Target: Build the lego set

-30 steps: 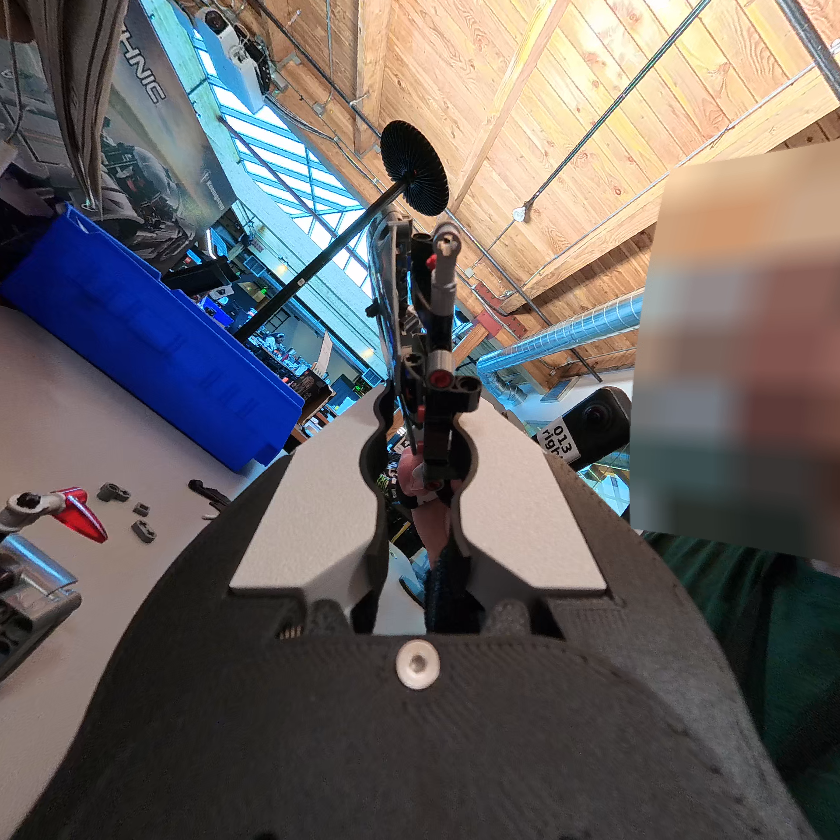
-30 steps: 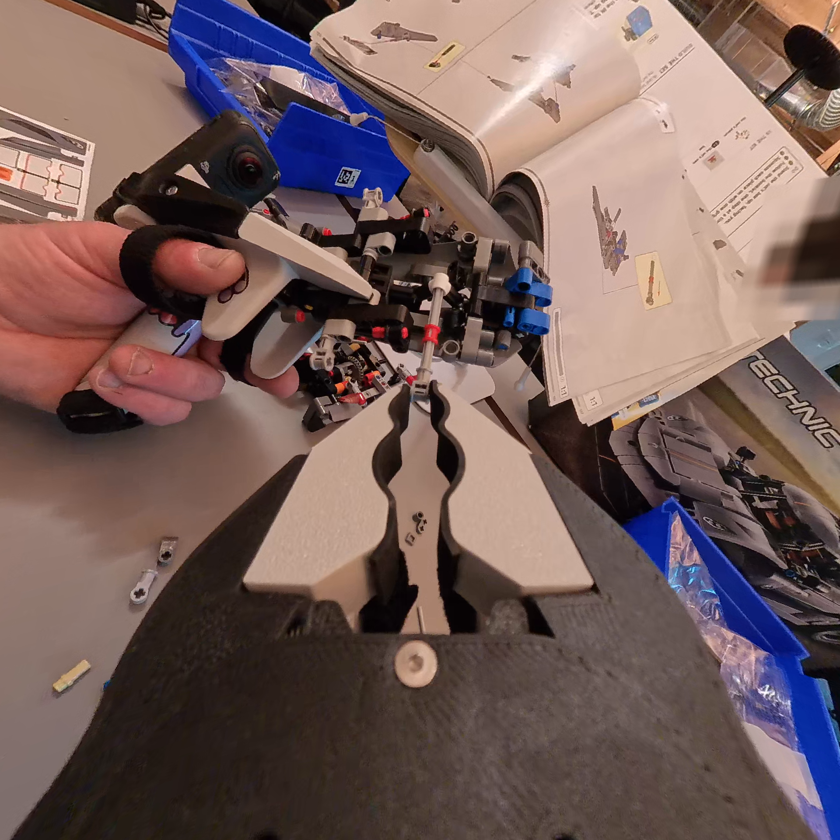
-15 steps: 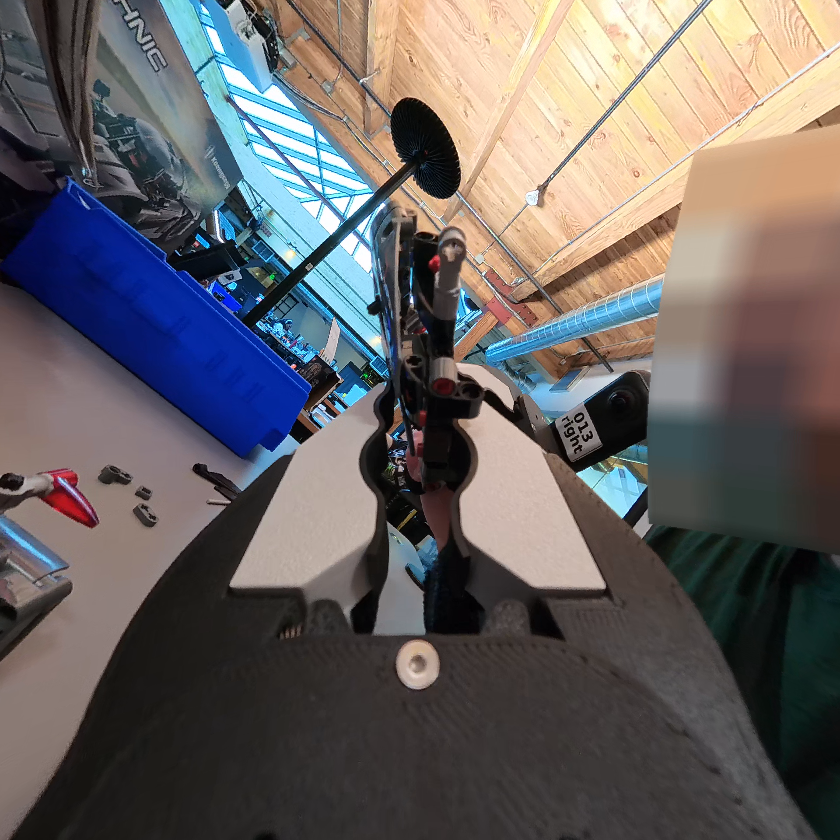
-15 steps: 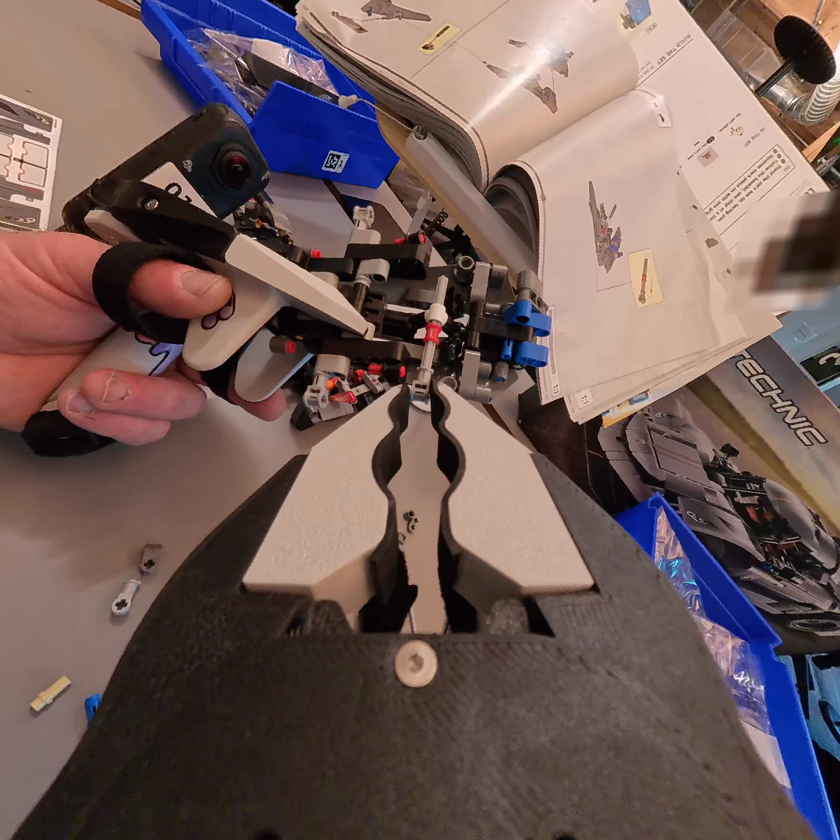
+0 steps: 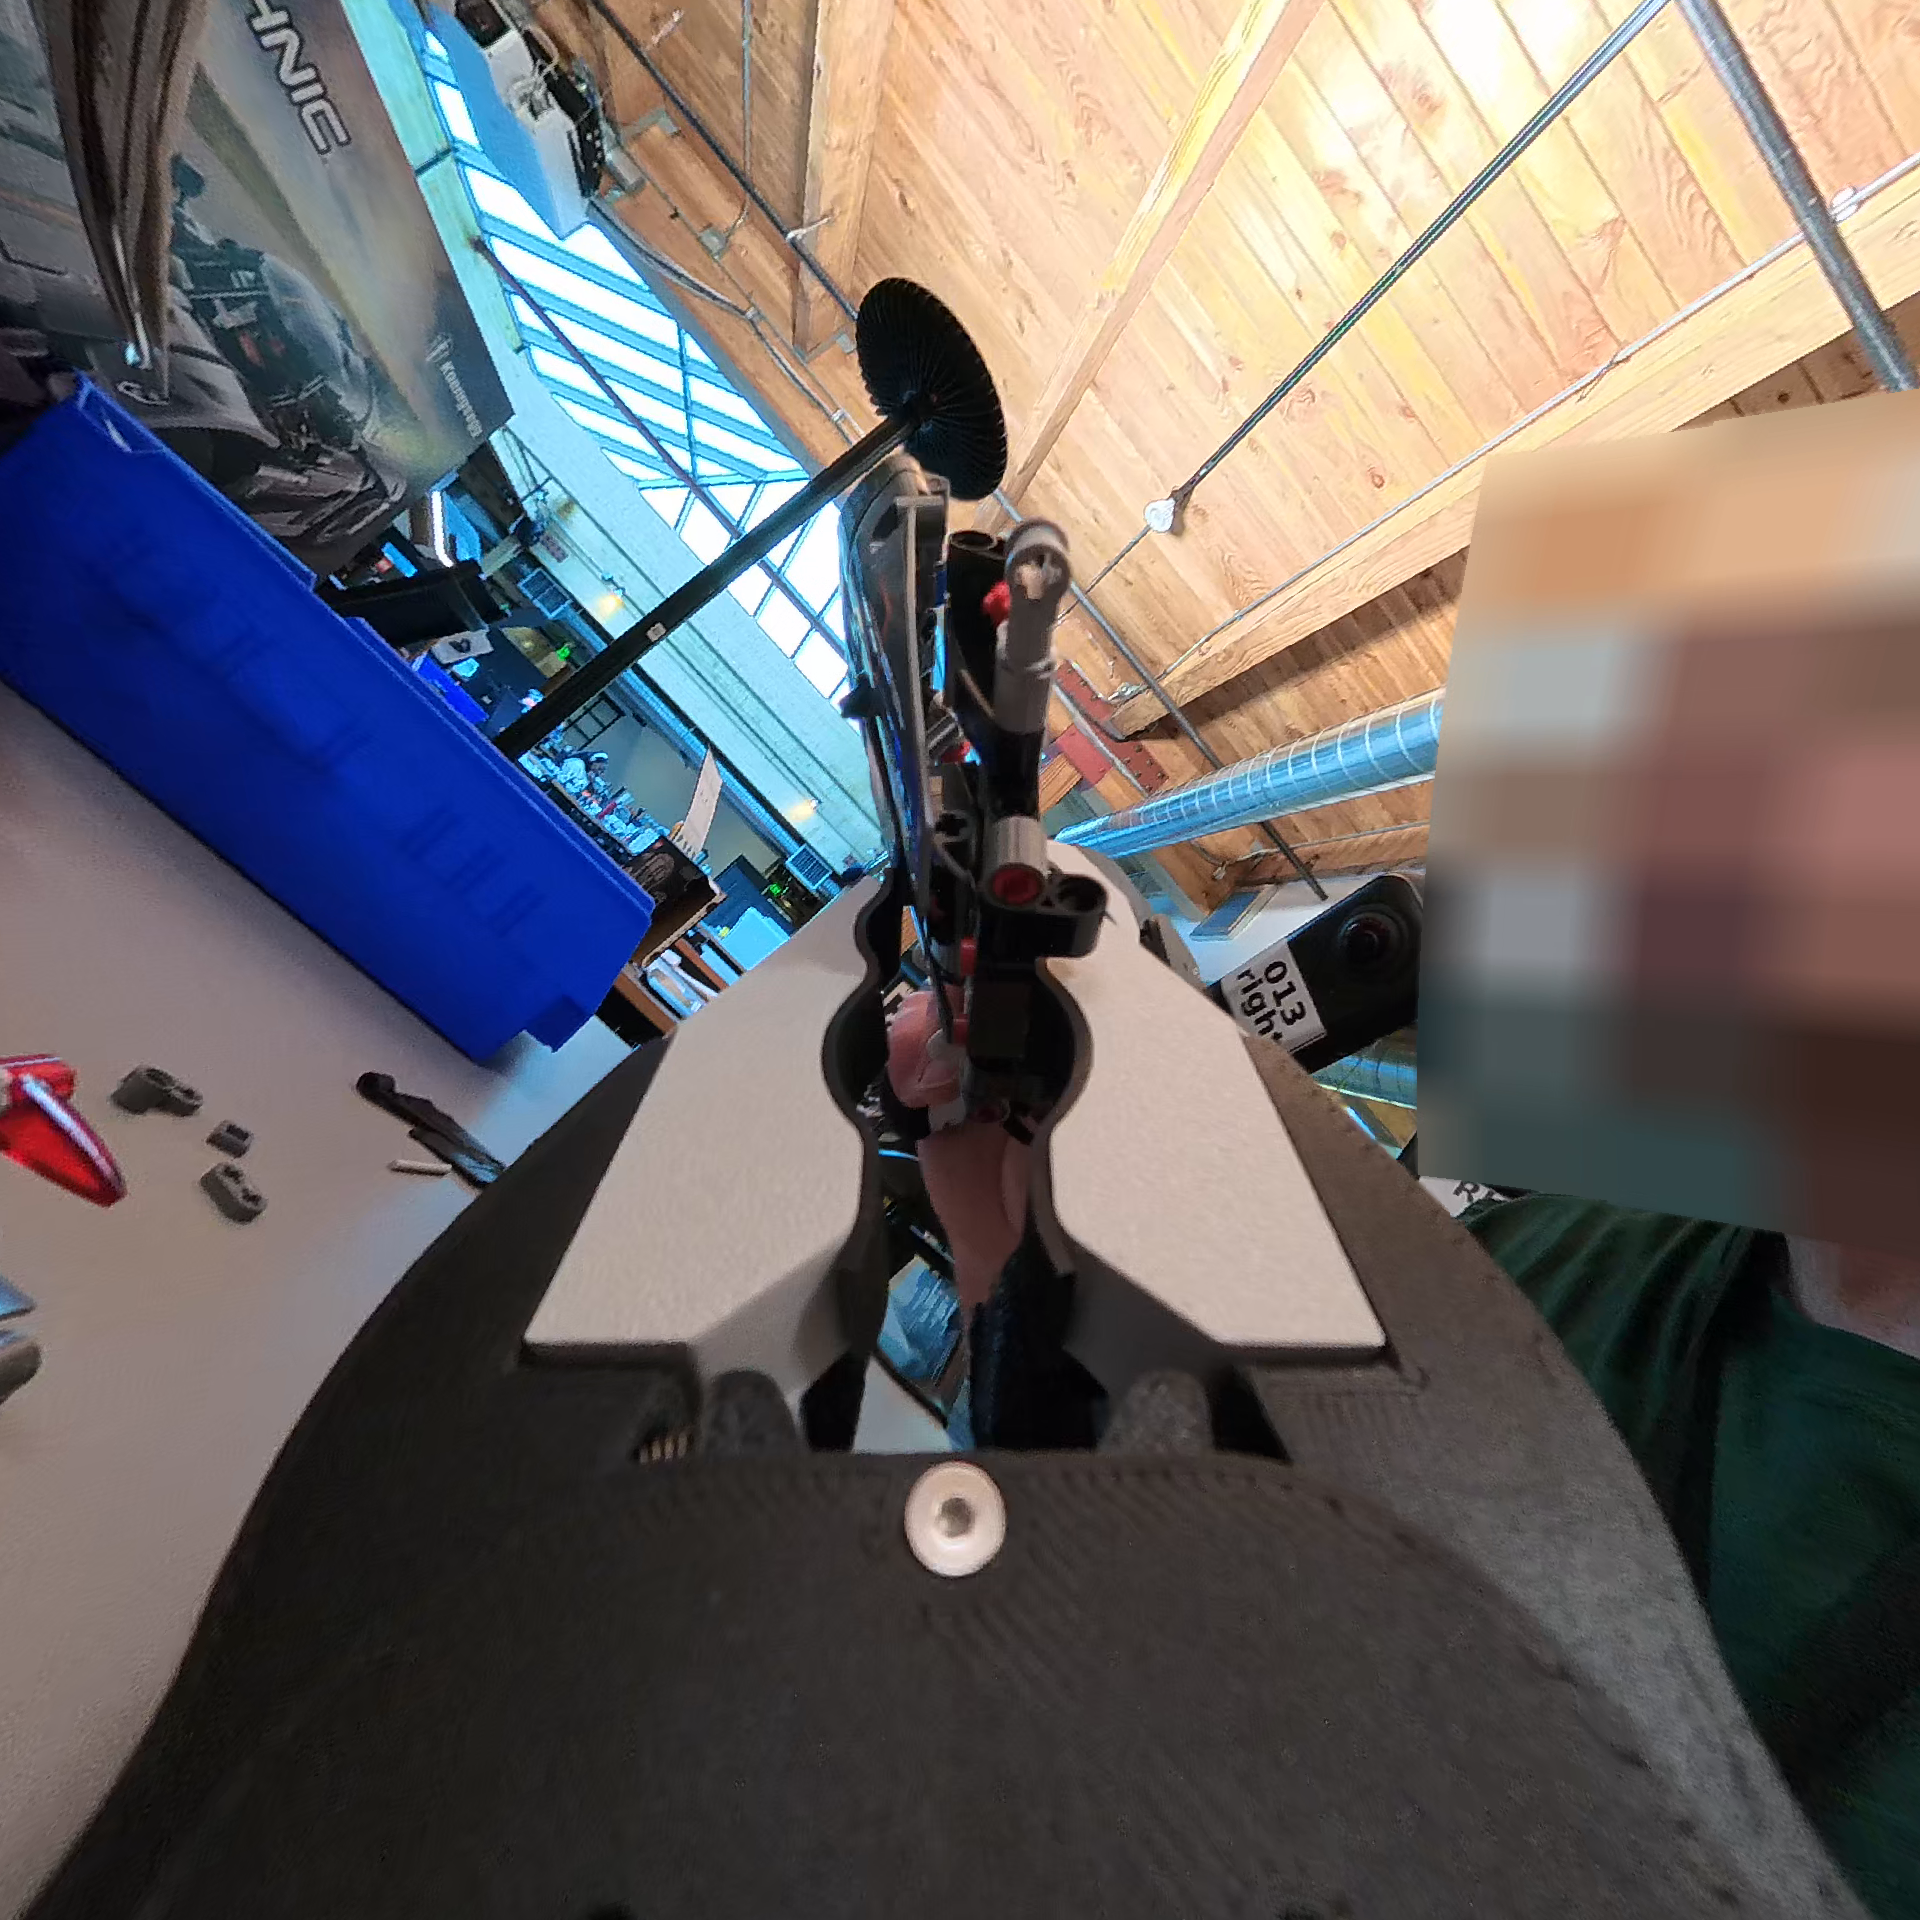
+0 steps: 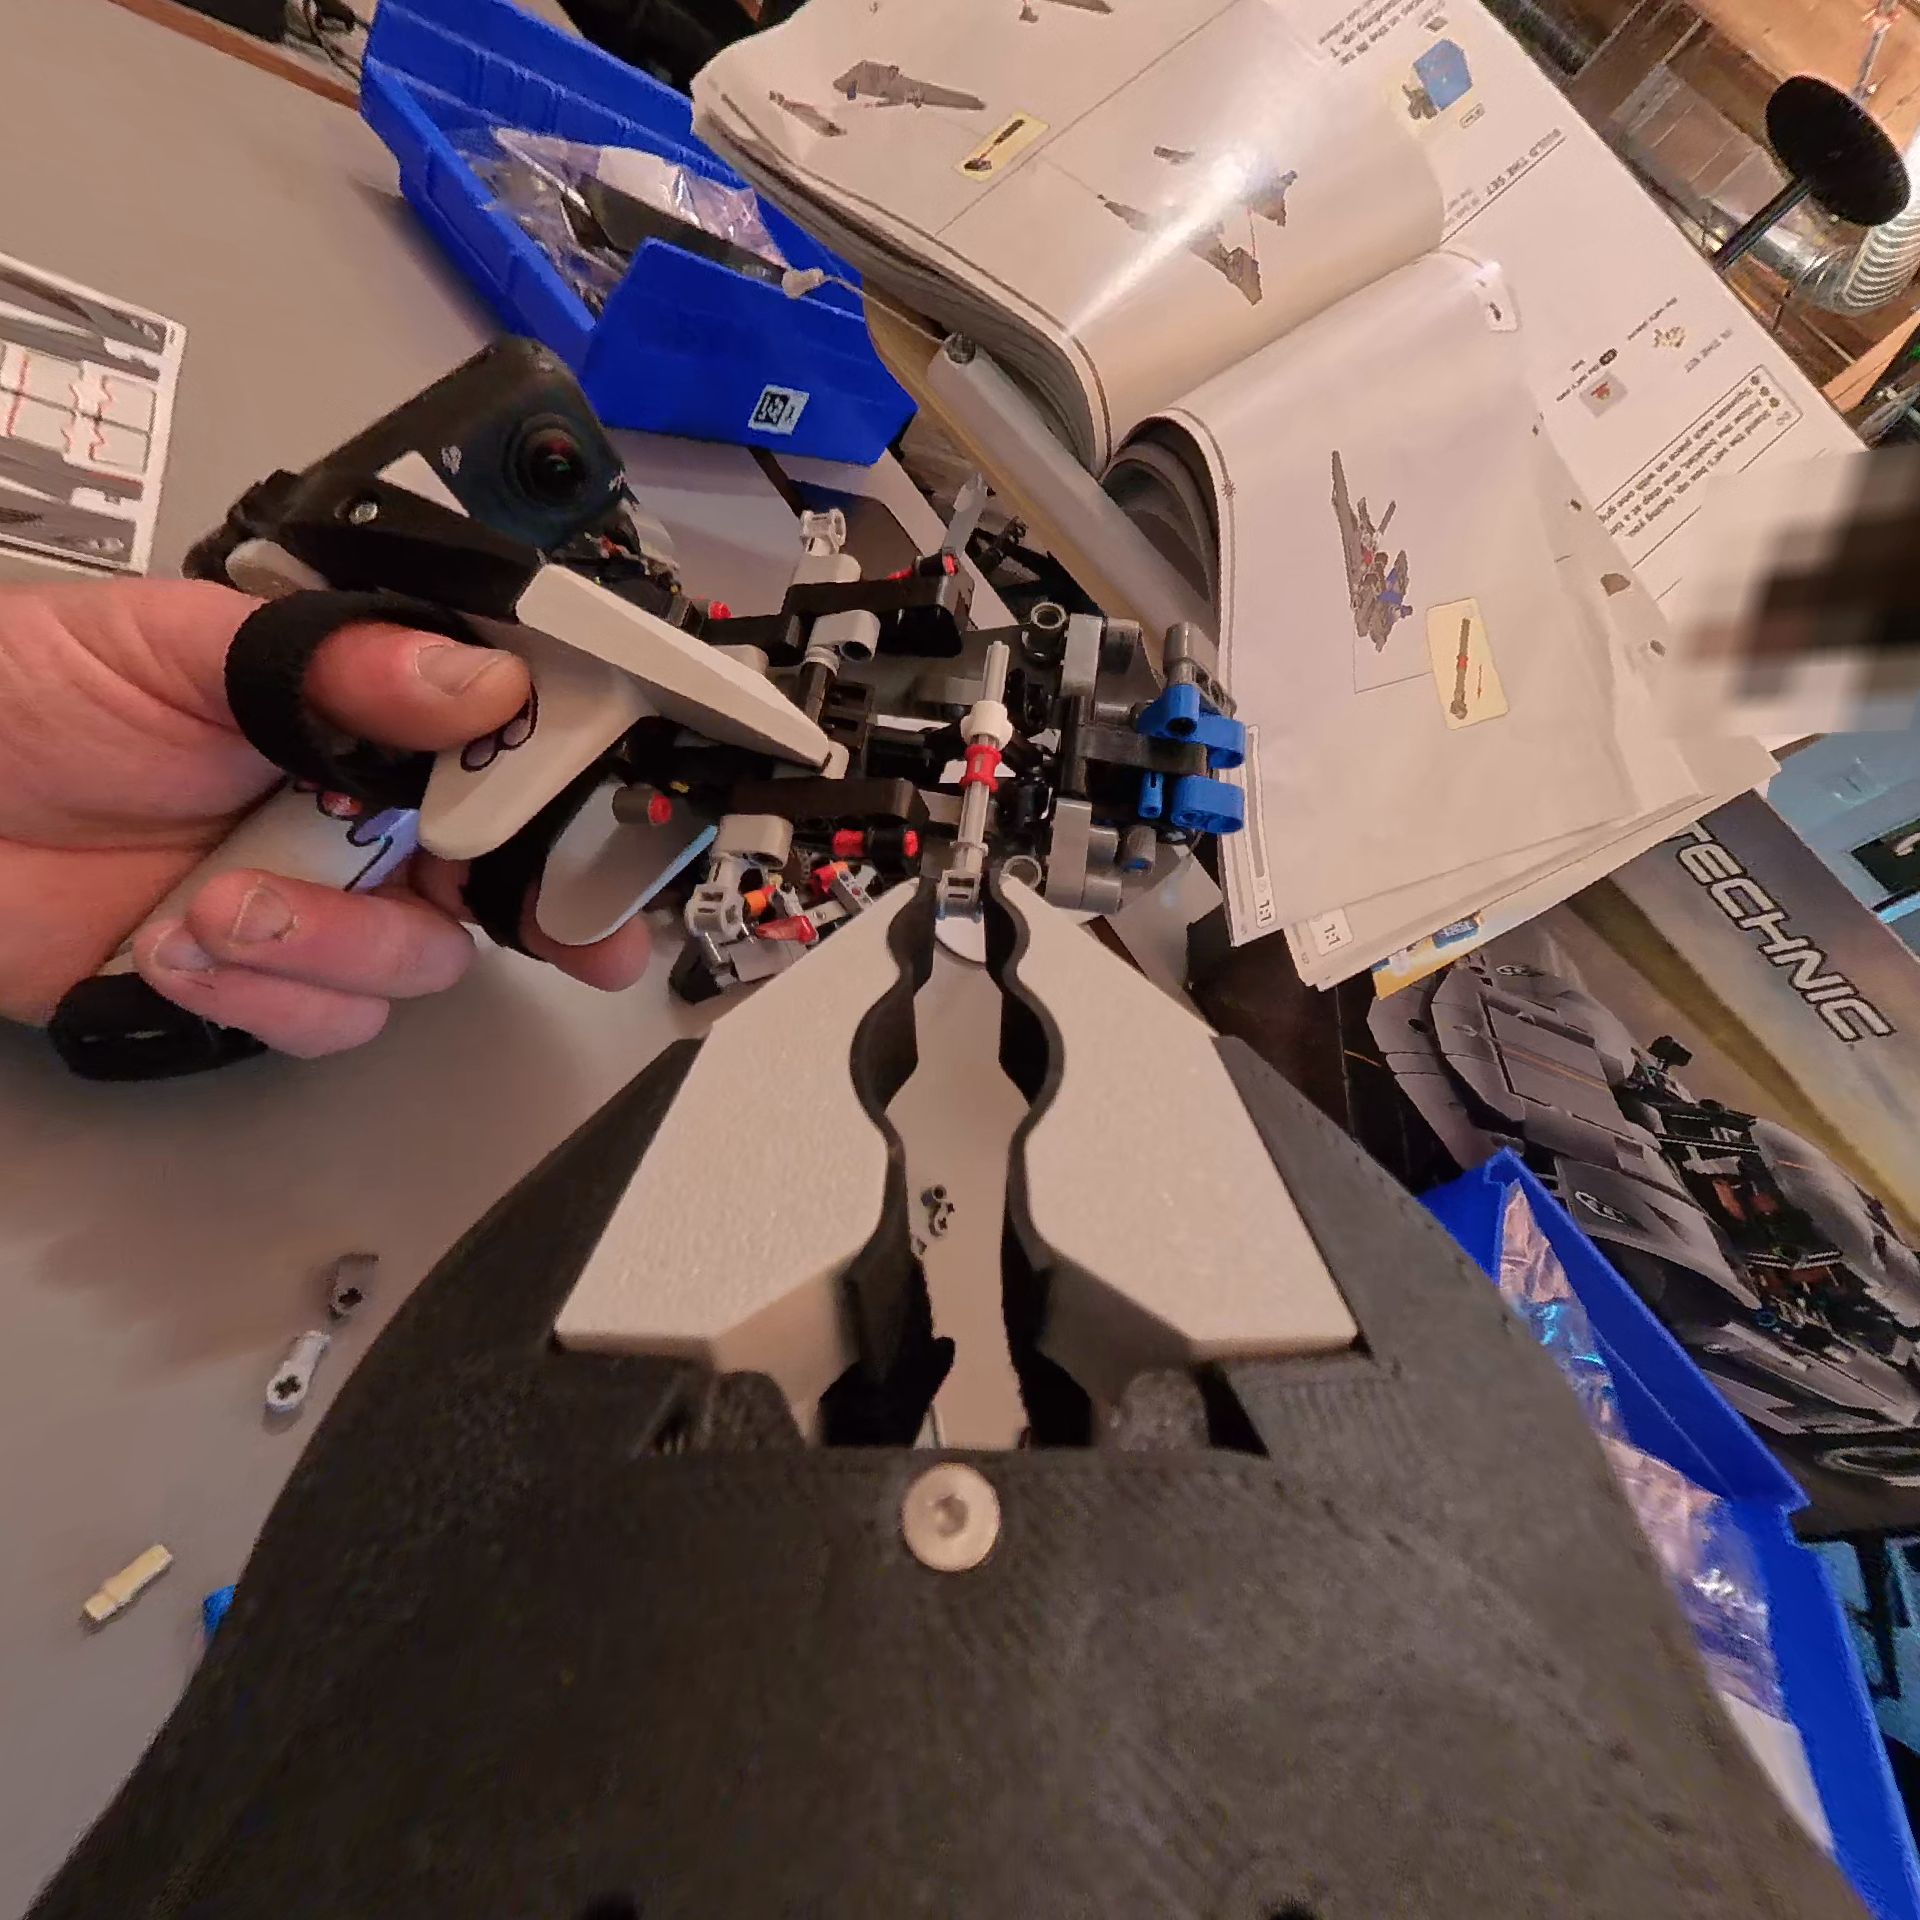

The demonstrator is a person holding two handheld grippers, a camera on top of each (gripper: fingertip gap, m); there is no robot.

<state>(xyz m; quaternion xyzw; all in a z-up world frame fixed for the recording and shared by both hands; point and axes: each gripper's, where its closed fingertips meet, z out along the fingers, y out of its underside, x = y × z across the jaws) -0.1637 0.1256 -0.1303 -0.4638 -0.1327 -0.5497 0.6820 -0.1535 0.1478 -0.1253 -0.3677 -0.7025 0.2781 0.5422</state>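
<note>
The left claw (image 5: 971,997) pinches the model (image 6: 935,717), held above the tabletop (image 6: 208,1143) near the open manual (image 6: 1351,416). The right claw (image 6: 958,904) pinches the near end of a thin axle (image 6: 977,769) on the model.

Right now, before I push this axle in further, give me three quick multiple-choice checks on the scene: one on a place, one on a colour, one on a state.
1. Where does the open instruction booklet lie?
A. Behind the lego assembly
B. Under the left gripper
C. Inside a bin

2. What colour is the small bush on the thin axle?
A. Blue
B. Red
C. Yellow

3. What is the right gripper doing?
A. Wide open over the table
B. Shut on the axle's near end
C. Shut on the booklet

Answers: 1 A, its pages rise beyond the model; 2 B, a red collar sits under a white one; 3 B, both fingertips pinch the axle's grey end.
</note>
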